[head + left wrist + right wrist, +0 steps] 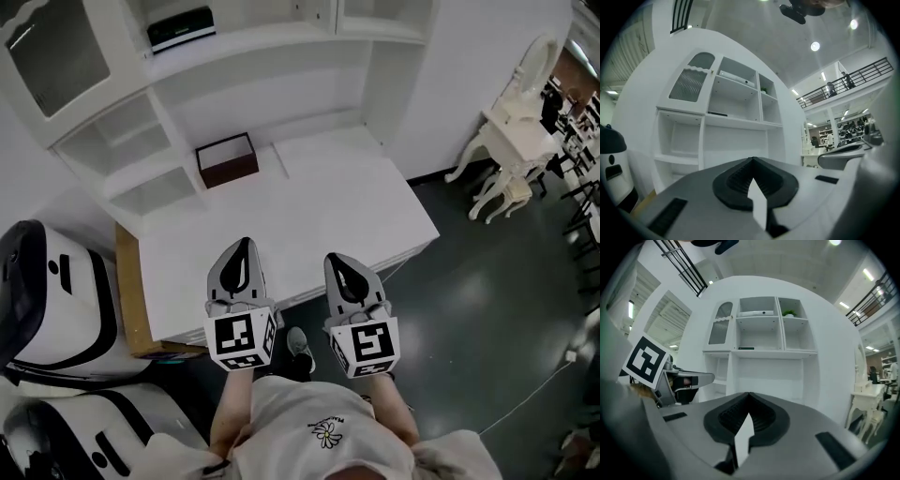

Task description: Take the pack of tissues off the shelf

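A white shelf unit stands at the back of a white desk. A flat dark pack with a white edge lies on its middle shelf, and it shows as a thin dark strip in both gripper views. On the shelf above it lies a long white pack. I cannot tell which of the two holds tissues. My left gripper and right gripper hover side by side over the desk's near edge, both shut and empty, well short of the shelves.
A dark brown open box sits on the desk under the shelves. A small green plant is in the top right compartment. White-and-black machines stand at the left, and a white dressing table at the right.
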